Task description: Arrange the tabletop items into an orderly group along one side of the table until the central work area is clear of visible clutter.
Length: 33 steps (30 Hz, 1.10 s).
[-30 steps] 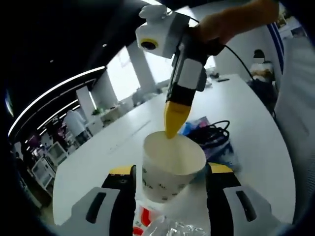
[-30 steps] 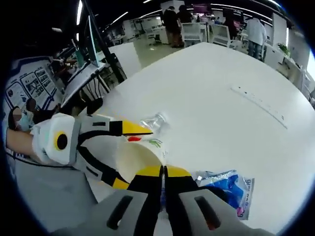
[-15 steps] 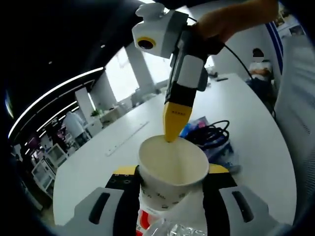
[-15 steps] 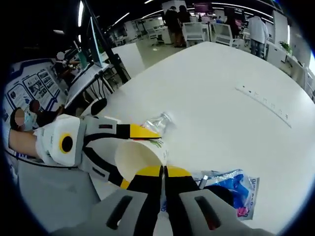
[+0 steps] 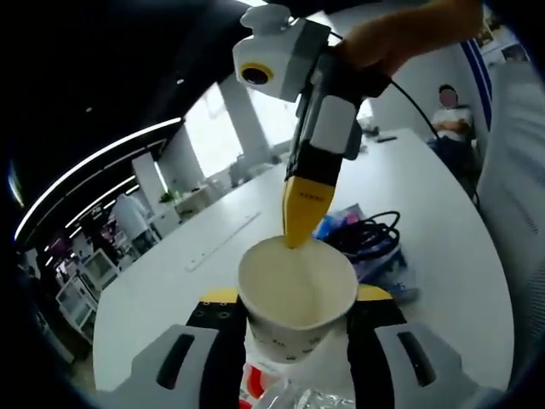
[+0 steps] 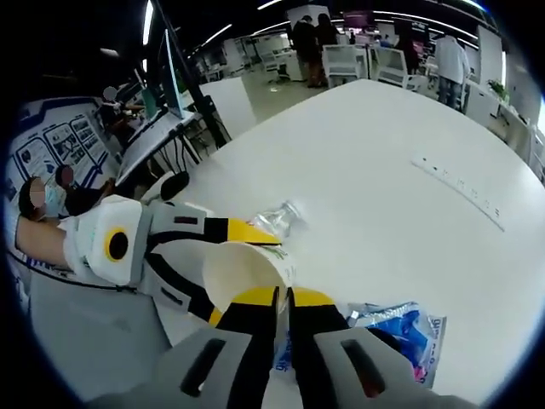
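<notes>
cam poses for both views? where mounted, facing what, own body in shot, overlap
Left gripper view: rides the left tongs, facing along the white table; jaws flank the paper cup; right tongs and a hand come in from above.
Right gripper view: rides the right tongs, looking down on the table; left tongs and a forearm at left.
Shared: cup, blue packet, both tongs.

clear plastic bottle (image 6: 277,219) mostly hidden behind paper cup (image 6: 245,270).
</notes>
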{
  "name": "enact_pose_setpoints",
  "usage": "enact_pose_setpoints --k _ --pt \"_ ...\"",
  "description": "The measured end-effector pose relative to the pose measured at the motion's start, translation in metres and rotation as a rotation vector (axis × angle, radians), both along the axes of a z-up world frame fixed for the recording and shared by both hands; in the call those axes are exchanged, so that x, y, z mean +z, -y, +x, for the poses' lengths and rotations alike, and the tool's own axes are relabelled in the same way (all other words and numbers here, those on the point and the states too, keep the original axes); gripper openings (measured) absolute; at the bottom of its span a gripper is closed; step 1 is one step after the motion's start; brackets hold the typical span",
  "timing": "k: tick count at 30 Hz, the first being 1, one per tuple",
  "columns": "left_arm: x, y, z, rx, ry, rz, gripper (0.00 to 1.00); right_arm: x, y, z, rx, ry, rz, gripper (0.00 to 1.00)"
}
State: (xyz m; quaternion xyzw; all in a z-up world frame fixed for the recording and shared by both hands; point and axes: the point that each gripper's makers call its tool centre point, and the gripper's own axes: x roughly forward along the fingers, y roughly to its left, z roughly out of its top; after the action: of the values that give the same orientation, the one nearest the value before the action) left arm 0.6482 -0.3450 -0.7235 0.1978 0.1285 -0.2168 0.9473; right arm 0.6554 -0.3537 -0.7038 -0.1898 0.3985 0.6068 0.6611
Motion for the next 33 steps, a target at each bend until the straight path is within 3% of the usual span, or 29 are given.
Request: enact_pose_setpoints --k 4,16,21,33 --pt "0.001 -0.001 0.001 0.009 -0.001 -0.019 0.42 -0.001 -0.002 0.000 0.008 0.012 0.002 0.05" --pt "0.003 0.002 0.002 0.037 -0.039 -0.185 0.40 -0.007 -0.005 0.006 0.031 0.055 -0.007 0.04" --pt "0.002 0.002 0.002 0.038 -0.040 -0.186 0.40 -0.007 -0.005 0.010 0.033 0.076 -0.018 0.00" --pt "0.002 0.001 0.001 0.038 -0.043 -0.177 0.43 -0.007 -0.010 0.015 -0.016 0.024 -0.043 0.00"
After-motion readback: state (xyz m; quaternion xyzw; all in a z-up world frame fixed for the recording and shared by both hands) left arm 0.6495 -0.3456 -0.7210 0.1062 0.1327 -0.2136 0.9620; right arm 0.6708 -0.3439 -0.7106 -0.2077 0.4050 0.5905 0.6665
